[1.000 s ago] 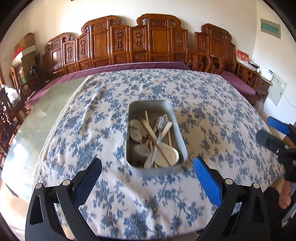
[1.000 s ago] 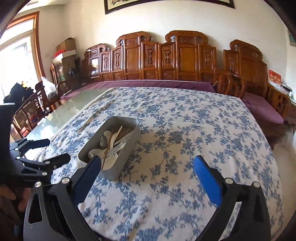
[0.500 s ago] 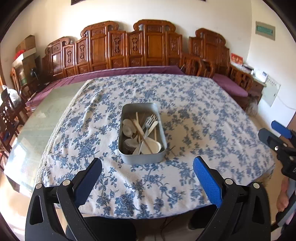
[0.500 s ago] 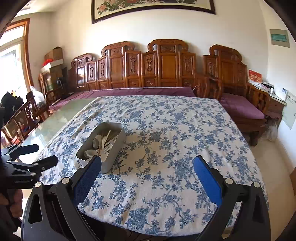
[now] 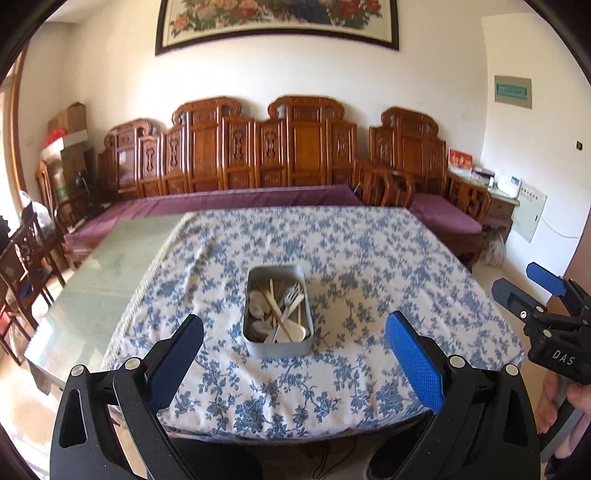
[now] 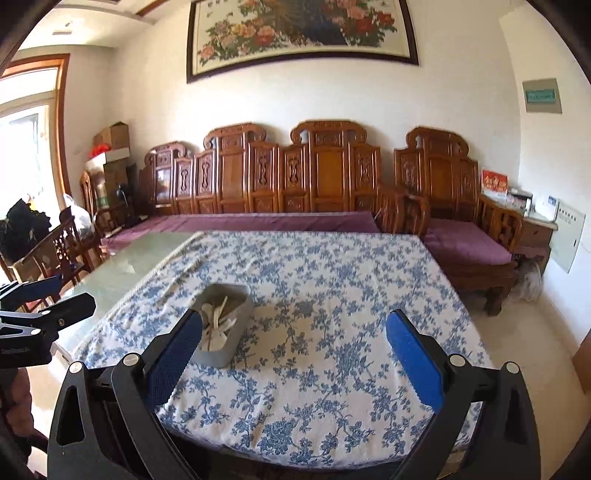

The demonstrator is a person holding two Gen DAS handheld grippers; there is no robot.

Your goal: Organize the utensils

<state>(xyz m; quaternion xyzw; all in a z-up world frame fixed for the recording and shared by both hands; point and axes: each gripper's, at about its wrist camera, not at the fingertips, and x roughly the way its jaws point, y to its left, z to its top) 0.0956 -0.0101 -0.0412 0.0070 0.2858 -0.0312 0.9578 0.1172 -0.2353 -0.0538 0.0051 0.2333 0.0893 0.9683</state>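
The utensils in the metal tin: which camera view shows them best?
The left wrist view. It looks down into the metal tin, so the fork, white spoons and chopsticks are distinguishable. The right wrist view sees the tin side-on, partly hidden behind a finger of the right hand-held gripper.

Open tablecloth (image 5: 369,266) (around tin (image 5: 277,349))

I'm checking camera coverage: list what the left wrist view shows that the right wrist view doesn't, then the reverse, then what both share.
Only the left wrist view looks down into the metal tin, showing the fork, white spoons and the open right gripper.

Only the right wrist view shows the bright window and the open left gripper.

Both show the floral tablecloth, the carved wooden bench and the flower painting.
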